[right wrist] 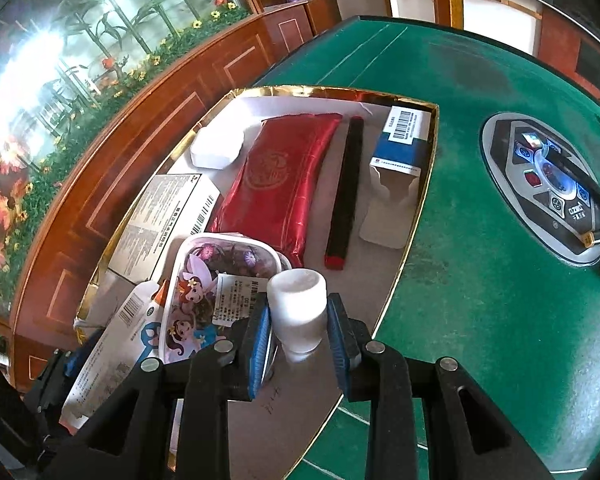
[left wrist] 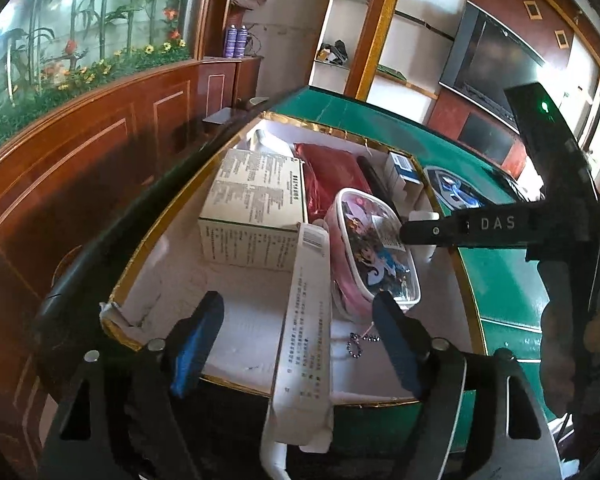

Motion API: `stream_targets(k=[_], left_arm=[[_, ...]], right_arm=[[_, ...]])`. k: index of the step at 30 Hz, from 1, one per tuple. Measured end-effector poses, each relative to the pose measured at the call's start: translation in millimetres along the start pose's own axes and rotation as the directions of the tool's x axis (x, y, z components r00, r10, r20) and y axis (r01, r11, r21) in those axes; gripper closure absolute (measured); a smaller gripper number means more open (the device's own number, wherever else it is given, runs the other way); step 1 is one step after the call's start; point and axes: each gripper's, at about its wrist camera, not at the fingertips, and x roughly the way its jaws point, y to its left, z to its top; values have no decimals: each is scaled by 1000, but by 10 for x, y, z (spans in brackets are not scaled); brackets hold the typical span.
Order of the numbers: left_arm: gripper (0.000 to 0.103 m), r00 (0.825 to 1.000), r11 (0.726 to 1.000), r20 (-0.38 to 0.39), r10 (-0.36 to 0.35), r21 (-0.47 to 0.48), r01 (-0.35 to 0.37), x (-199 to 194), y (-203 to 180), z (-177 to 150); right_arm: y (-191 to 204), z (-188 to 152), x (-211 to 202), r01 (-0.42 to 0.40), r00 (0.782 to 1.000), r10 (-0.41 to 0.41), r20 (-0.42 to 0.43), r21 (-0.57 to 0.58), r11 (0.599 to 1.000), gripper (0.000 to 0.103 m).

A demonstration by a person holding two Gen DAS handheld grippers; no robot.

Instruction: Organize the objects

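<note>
Above the gold-rimmed tray [right wrist: 420, 184], the right gripper [right wrist: 299, 330] clasps a white cup [right wrist: 296, 308]. Left gripper [left wrist: 300, 340] spread wide around a long white box [left wrist: 304, 344].

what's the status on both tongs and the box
Right tongs shut on white cup. Left tongs open around long white carton. Box crowded.
</note>
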Motion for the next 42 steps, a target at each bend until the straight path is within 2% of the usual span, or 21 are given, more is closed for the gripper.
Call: stream_targets(k=[3,6,7,8,10,14,18,21,32,42], left_arm=[[22,1000,1000,-4,-15,-21,15,-9,43,15],[22,1000,999,-1,-25,-26,25,-32,63,29],[21,1000,999,2,-25,-27,25,-42,57,28],[21,1000,999,8,-29,-29,29,-58,57,32],[17,999,999,21,-31,-32,32,-95,61,35],[14,997,1000,78,-13,-22,14,-220,18,61],[11,986,999,163,27,35,-33,-393,-118,88],[10,980,996,190,50,59,-62,-456,-207,130],[10,986,995,147,80,54,-89,-469,-508,190],[10,982,979,178,67,179,-99,-558,-1111,236]], right_arm=[[6,1,-14,-21,1000,21,7,-2,1000,62],[56,-10,-88,-26,999,26,37,-20,999,41],[73,-13,-130,-20,998,22,55,-29,999,30],[82,-14,-178,-21,997,23,74,-37,999,25],[99,-12,-288,-17,993,23,114,-48,999,22],[110,-33,-505,26,980,-11,201,-70,997,12],[109,-107,-692,115,954,-83,287,-95,989,9],[98,-173,-798,182,933,-136,334,-113,977,8],[-122,-415,-1148,311,864,-238,445,-98,945,2],[-473,-570,-1335,362,828,-299,475,-44,931,0]])
